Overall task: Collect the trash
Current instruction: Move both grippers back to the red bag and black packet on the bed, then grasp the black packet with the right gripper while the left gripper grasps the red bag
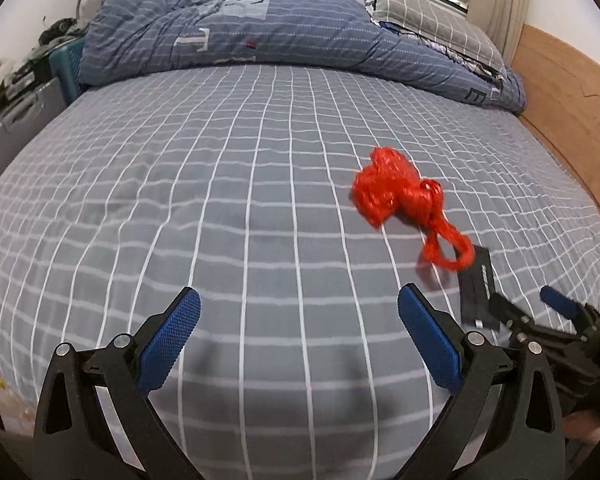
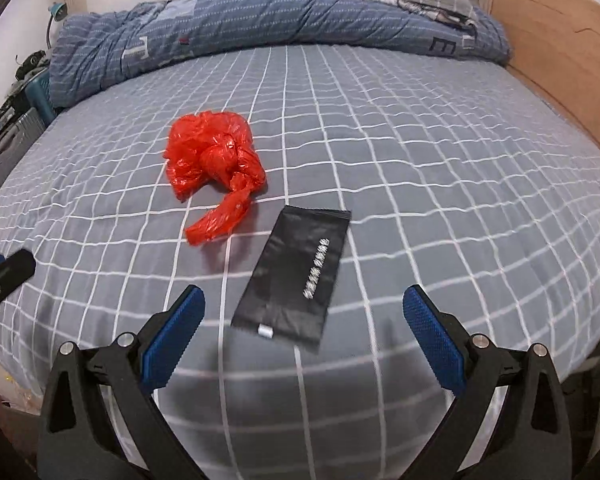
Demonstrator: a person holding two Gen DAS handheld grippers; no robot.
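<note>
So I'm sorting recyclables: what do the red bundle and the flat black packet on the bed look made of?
The red bundle looks like thin plastic film, probably a knotted carrier bag: glossy, crinkled, slightly translucent, with a twisted tail. The black packet looks like a flat plastic or foil-lined sachet: matte black, with a serrated top edge and silvery print. Which of the two it is, I can't tell.

You've got a crinkly glossy red plastic bag (image 2: 214, 160), a matt black foil-like wrapper (image 2: 296, 272), a soft checked cloth sheet (image 2: 420, 184), a smooth wooden headboard (image 2: 560, 40), and knurled blue finger pads (image 2: 176, 332).
</note>
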